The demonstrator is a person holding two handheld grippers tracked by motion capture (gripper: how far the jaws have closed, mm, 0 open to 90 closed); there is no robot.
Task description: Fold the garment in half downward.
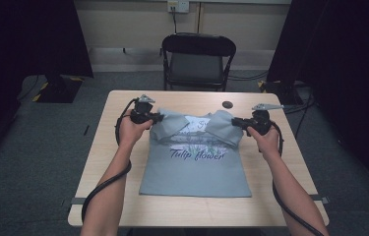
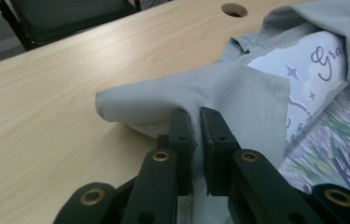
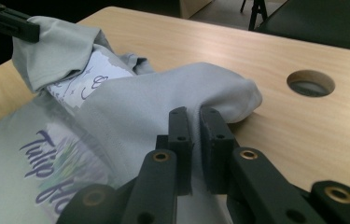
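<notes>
Left gripper and right gripper each pinch soft grey T-shirt cloth (bunched, rounded folds).

On the grey T-shirt we read "Tulip flower" in purple script across the chest print. On its folded-over white patch we made out script beginning "Gra", perhaps more, but a fold of cloth hid the rest.

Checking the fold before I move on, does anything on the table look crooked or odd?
Nothing stands out: the grey T-shirt lies flat and square on the table, with each shoulder pinched by the left gripper and right gripper.
</notes>
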